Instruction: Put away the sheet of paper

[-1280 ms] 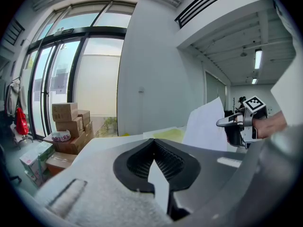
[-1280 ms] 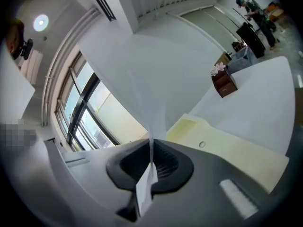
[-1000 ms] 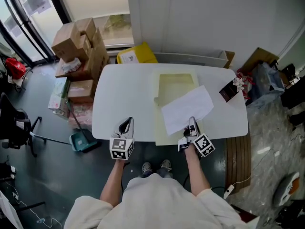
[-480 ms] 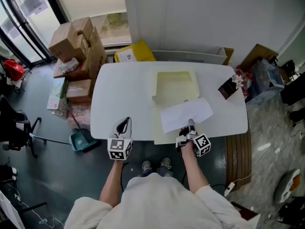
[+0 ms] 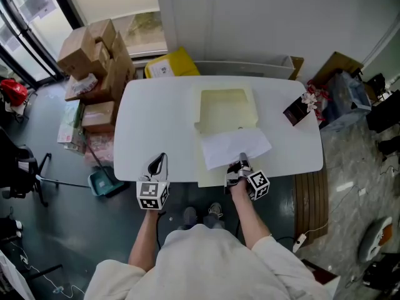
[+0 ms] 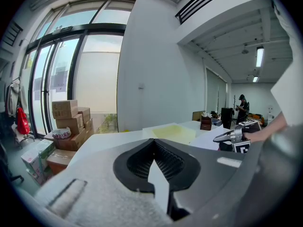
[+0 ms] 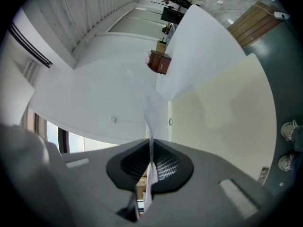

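the sheet of paper point(image 5: 235, 147) was pinched at its near edge by the right gripper point(image 5: 241, 163) and spread up the frame over the yellow folder point(image 5: 226, 108), well apart from the closed, empty left gripper point(image 5: 161, 162).

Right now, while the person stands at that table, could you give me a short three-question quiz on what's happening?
1. True or false: the right claw is shut on the sheet of paper.
2. What lies beneath the sheet? A) the pale yellow folder B) a laptop C) a plate
3. Fill in: the left claw, shut, holds ____.
Key: 1 true; 2 A; 3 nothing.
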A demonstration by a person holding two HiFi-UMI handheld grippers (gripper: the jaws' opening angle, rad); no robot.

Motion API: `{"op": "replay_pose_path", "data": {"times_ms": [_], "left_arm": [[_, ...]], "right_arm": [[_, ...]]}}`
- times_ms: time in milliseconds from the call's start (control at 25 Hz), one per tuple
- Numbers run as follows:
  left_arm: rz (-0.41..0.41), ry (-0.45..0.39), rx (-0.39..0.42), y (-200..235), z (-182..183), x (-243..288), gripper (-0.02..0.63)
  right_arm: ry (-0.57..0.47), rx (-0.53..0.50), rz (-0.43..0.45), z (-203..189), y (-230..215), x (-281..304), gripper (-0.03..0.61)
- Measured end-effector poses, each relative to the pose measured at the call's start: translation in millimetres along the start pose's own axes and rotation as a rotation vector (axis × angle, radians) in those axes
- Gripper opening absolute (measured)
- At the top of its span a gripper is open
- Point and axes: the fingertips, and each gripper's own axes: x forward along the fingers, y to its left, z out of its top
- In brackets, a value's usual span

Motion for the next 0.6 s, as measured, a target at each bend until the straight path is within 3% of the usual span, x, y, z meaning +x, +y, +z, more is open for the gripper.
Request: {"op": "replay_pose_path", "data": {"times_ms": [600], "left_arm": [[0.034, 0.032, 0.012, 5.5, -5.3, 3.2, 0.0]], "right_arm": [[-0.017, 0.096, -0.073, -4.7, -21.3, 34.3, 0.003]]}}
